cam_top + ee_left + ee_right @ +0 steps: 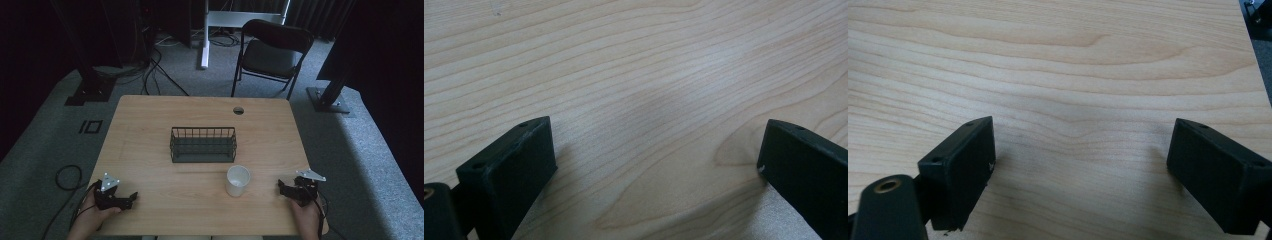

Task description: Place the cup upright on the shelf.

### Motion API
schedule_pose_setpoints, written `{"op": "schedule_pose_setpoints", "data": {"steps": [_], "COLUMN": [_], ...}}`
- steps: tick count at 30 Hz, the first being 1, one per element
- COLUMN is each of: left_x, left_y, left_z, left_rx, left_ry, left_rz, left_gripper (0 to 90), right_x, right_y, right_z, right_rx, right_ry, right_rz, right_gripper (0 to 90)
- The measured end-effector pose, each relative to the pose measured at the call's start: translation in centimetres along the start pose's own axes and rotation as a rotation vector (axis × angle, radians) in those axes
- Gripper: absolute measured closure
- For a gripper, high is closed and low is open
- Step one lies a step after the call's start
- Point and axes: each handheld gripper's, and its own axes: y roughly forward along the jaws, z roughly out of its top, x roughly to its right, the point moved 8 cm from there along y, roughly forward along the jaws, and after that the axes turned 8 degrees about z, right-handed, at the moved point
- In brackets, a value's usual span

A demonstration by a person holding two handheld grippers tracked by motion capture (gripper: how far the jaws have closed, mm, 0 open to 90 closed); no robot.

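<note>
Both tools (131,199) (283,187) open, cup (237,180) overhead

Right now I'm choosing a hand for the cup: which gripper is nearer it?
The right gripper: the white cup stands close beside it, while the left gripper rests far across the table.

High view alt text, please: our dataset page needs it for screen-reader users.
A white cup stands on a wooden table in front of a black wire basket. Near the front edge, hands hold the left gripper and right gripper, both with open jaws. A black folding chair stands beyond.
</note>
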Motion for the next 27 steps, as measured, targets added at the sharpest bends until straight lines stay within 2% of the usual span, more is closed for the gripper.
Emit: {"op": "schedule_pose_setpoints", "data": {"steps": [20, 27], "left_x": [0.01, 0.30], "left_y": [-0.02, -0.09], "left_z": [-0.01, 0.00], "left_rx": [-0.002, -0.002], "left_ry": [0.002, 0.020], "left_rz": [-0.001, -0.015], "left_gripper": [2.4, 2.4], "right_x": [0.02, 0.03], "right_y": [0.01, 0.01], "right_z": [0.00, 0.01], "right_rx": [0.000, 0.001], "right_ry": [0.002, 0.002], "right_rz": [0.000, 0.000], "right_gripper": [11.6, 11.7]}}
